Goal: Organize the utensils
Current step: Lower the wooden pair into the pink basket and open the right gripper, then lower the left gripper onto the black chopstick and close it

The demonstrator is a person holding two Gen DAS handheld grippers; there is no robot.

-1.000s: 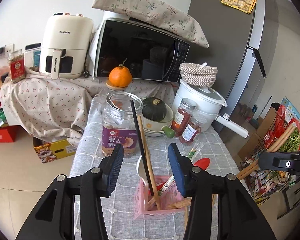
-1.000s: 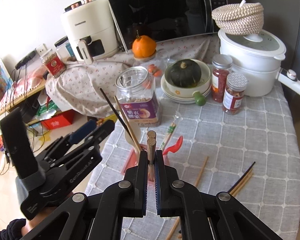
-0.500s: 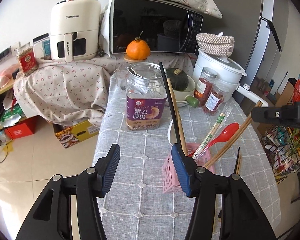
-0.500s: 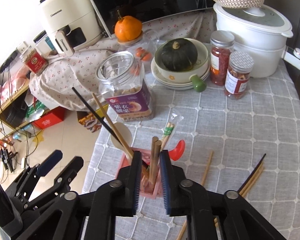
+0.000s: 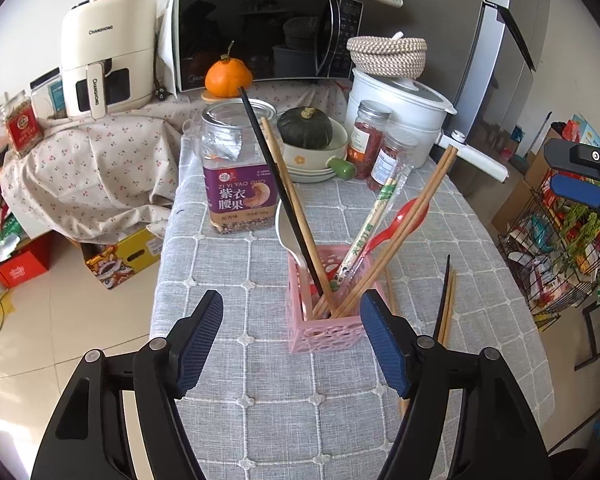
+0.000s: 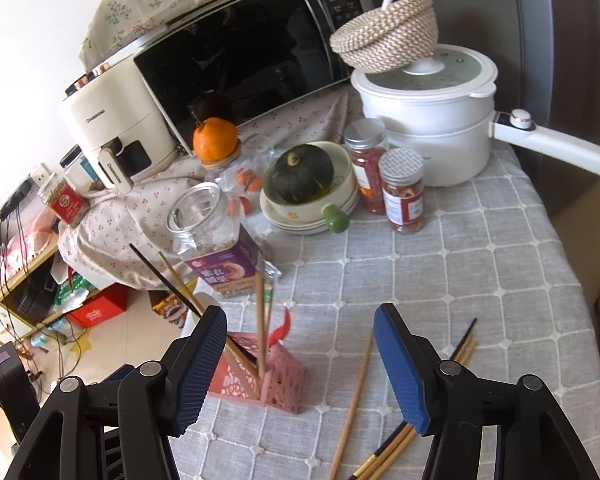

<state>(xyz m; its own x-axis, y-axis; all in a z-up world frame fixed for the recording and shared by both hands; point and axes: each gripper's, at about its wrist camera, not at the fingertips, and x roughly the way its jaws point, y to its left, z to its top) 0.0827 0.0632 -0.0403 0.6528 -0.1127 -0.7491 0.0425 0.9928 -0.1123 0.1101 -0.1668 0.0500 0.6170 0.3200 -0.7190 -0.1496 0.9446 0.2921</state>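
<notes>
- Right wrist view: the right gripper point(image 6: 300, 364) has just been opening, and its blue-padded jaws now stand wide with nothing between them; a pair of tan wooden chopsticks point(image 6: 261, 320) stands in the pink perforated plastic utensil basket point(image 6: 276, 384) on the grey checked tablecloth point(image 6: 480, 280).
- The basket also holds a black chopstick point(image 5: 278, 184), a white spoon point(image 5: 287, 232), a red plastic spoon point(image 5: 400, 220) and a wrapped pair of chopsticks point(image 5: 372, 220).
- The left gripper point(image 5: 290, 344) has likewise been opening; its jaws flank the basket's near left side without touching it.
- Step in hand, as I judge it: a drop-off into the basket is finished.
- Loose wooden chopsticks point(image 6: 356, 396) and a black-and-tan bundle of chopsticks point(image 6: 452, 364) lie flat on the cloth just right of the basket.
- Next move likely calls for the right gripper to drop low over one loose stick, pinch it and tip it upright into the basket.
</notes>
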